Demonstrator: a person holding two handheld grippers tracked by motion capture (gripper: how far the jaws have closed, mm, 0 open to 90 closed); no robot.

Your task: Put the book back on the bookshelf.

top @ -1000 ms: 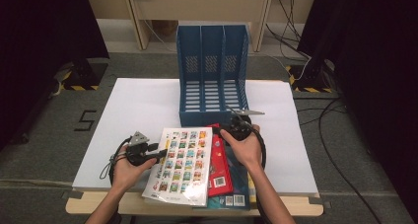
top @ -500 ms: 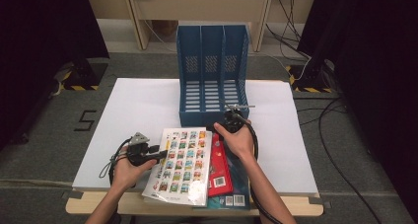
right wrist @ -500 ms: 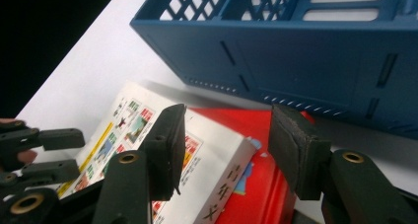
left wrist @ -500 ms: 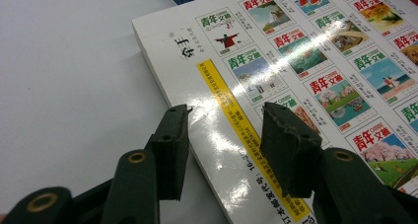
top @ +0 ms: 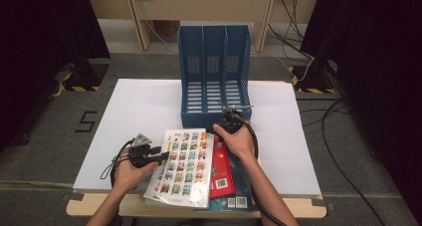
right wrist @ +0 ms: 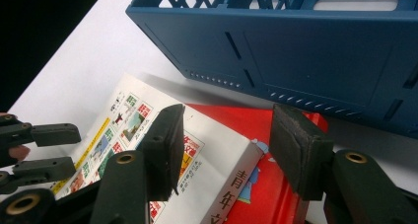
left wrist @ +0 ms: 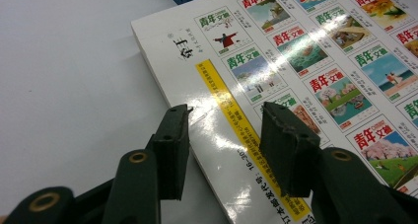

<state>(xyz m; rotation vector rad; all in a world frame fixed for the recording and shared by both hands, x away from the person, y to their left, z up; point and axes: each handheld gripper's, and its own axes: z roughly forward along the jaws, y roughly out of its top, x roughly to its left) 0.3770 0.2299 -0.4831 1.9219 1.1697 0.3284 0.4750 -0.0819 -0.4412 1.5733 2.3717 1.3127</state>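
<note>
A white book (top: pixel 184 166) with a grid of small pictures lies on top of a red book (top: pixel 222 173) near the table's front edge. My left gripper (top: pixel 160 155) sits at its left edge. Its jaws have just been closing a little and stand open astride that edge (left wrist: pixel 224 145), one over the table, one over the cover (left wrist: pixel 305 71). My right gripper (top: pixel 228 126) hovers at the far right corner of the stack. Its jaws have just been opening and stand wide (right wrist: pixel 224 145), with the white book's corner (right wrist: pixel 217 155) and the red book (right wrist: pixel 268 194) below them, not pressed.
A blue three-slot file rack (top: pixel 214 71) stands upright just behind the stack, close to the right gripper (right wrist: pixel 305 51). A teal book (top: pixel 246 183) lies under the red one. The white table (top: pixel 139 111) extends to both sides. Cables trail on the floor at right.
The right hand has shifted a little left and down toward the stack's far corner, and its jaws stand wider. The left hand has stayed at the book's left edge.
</note>
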